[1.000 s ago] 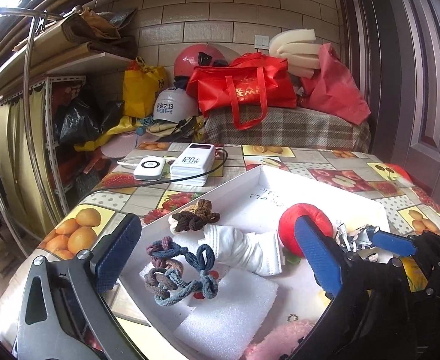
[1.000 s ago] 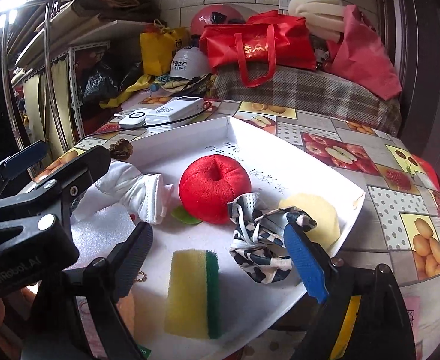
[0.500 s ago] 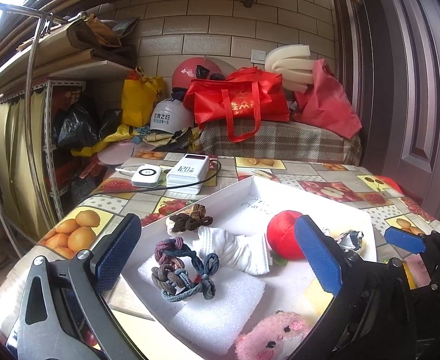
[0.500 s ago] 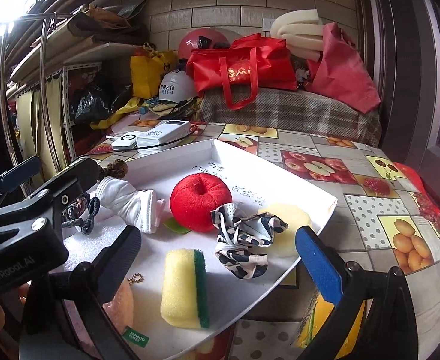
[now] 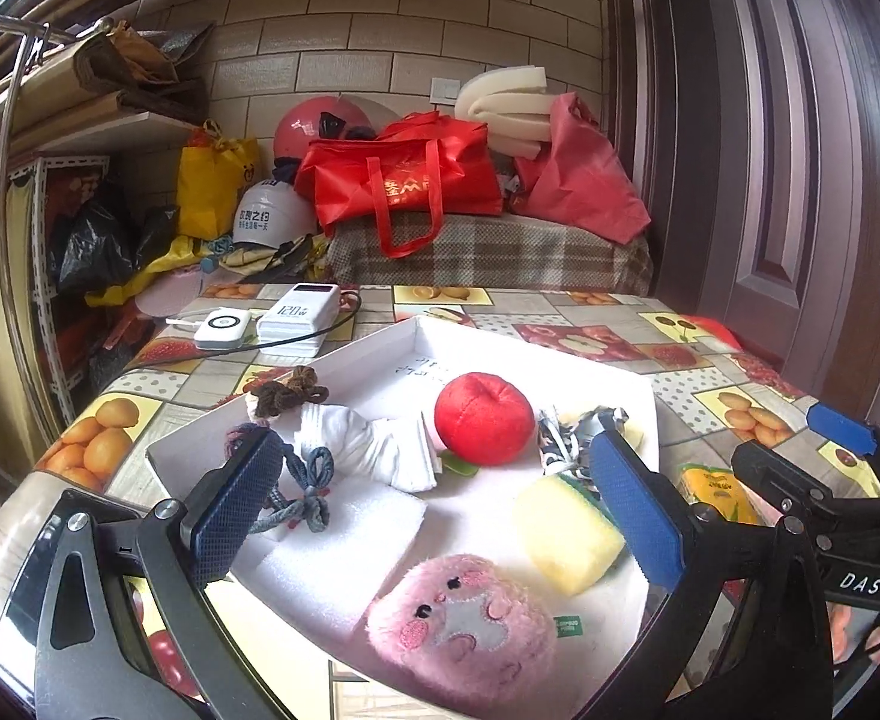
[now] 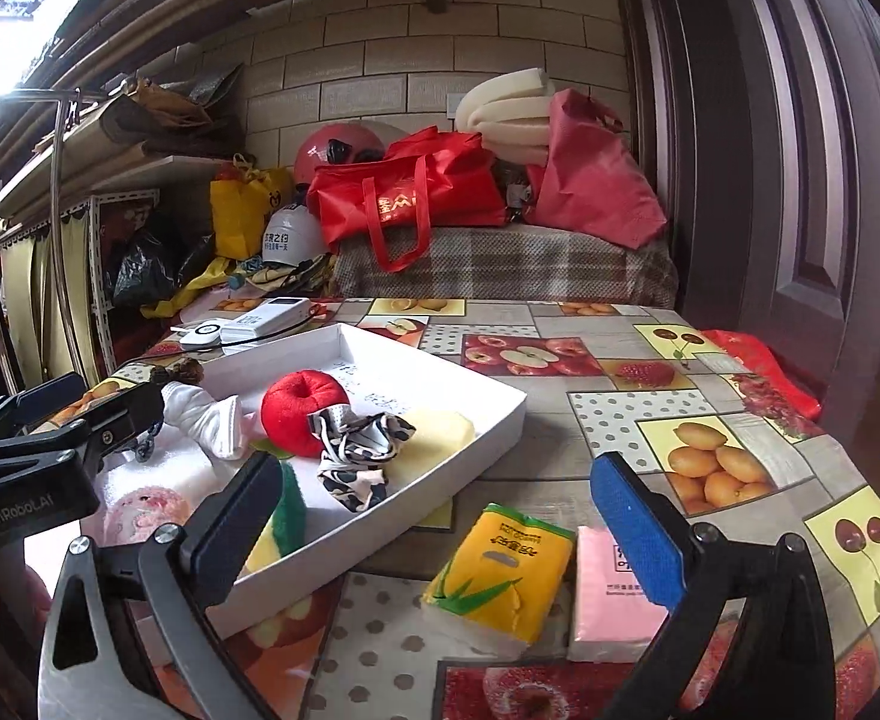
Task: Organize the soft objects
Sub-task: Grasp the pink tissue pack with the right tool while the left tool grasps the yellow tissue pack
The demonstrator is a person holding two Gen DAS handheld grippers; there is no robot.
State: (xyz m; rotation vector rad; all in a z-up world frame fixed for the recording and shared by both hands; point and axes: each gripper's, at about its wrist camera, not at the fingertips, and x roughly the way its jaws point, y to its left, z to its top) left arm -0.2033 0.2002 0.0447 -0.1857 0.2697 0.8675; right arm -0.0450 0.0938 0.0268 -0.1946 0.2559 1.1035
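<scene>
A white tray [image 5: 380, 354] on the fruit-print table holds a red plush apple [image 5: 483, 419], a white sock [image 5: 374, 447], hair ties [image 5: 305, 489], a yellow-green sponge [image 5: 566, 531], a pink plush toy [image 5: 461, 621], a foam sheet [image 5: 344, 546] and a black-and-white scrunchie [image 6: 359, 456]. My left gripper [image 5: 434, 516] is open and empty above the tray's near end. My right gripper [image 6: 434, 531] is open and empty, above the table right of the tray [image 6: 470, 432]. A yellow tissue pack [image 6: 500, 570] and a pink tissue pack [image 6: 611, 594] lie below it.
Two white power banks [image 5: 299, 318] with a cable lie at the table's far left. Behind the table stand a plaid-covered bench [image 5: 488, 255] with red bags, helmets and foam. A metal rack [image 5: 26, 228] is at the left, a door [image 5: 800, 180] at the right.
Both grippers have pulled back and risen away from the tray. The right gripper has shifted right, bringing the two tissue packs into view. Both stayed open.
</scene>
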